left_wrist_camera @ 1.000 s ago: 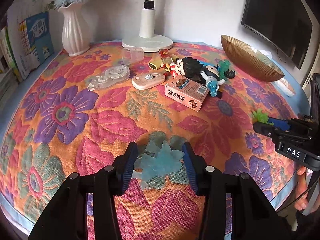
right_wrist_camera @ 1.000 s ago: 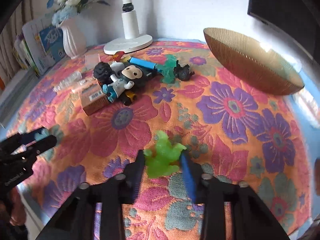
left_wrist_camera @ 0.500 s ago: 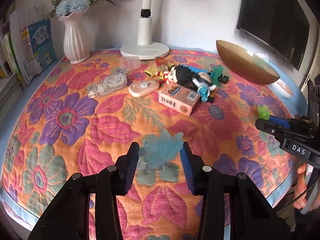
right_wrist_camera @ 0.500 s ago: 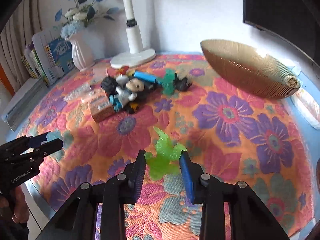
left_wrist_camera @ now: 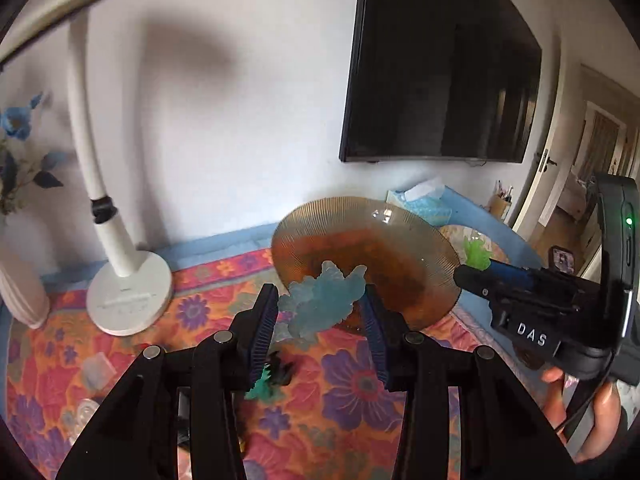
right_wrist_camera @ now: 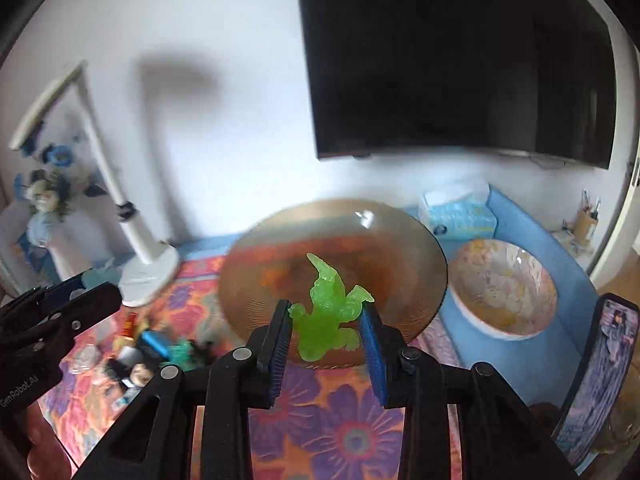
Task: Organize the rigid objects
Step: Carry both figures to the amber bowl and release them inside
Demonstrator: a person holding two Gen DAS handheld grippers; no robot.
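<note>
Two translucent figures: one blue (left_wrist_camera: pixel 324 300), one green (right_wrist_camera: pixel 328 316). Two bowls: one amber (right_wrist_camera: pixel 280 264), one marbled (right_wrist_camera: pixel 504 288). One lamp (left_wrist_camera: pixel 128 296), one television (left_wrist_camera: pixel 440 60).

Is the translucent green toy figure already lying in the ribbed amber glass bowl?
No, the translucent green toy figure is clamped in the right gripper, held in front of the ribbed amber glass bowl.

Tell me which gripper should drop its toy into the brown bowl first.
Right, probably. The right gripper holds the green toy squarely in front of the brown bowl; the left gripper with the blue toy sits toward the bowl's left edge.
</note>
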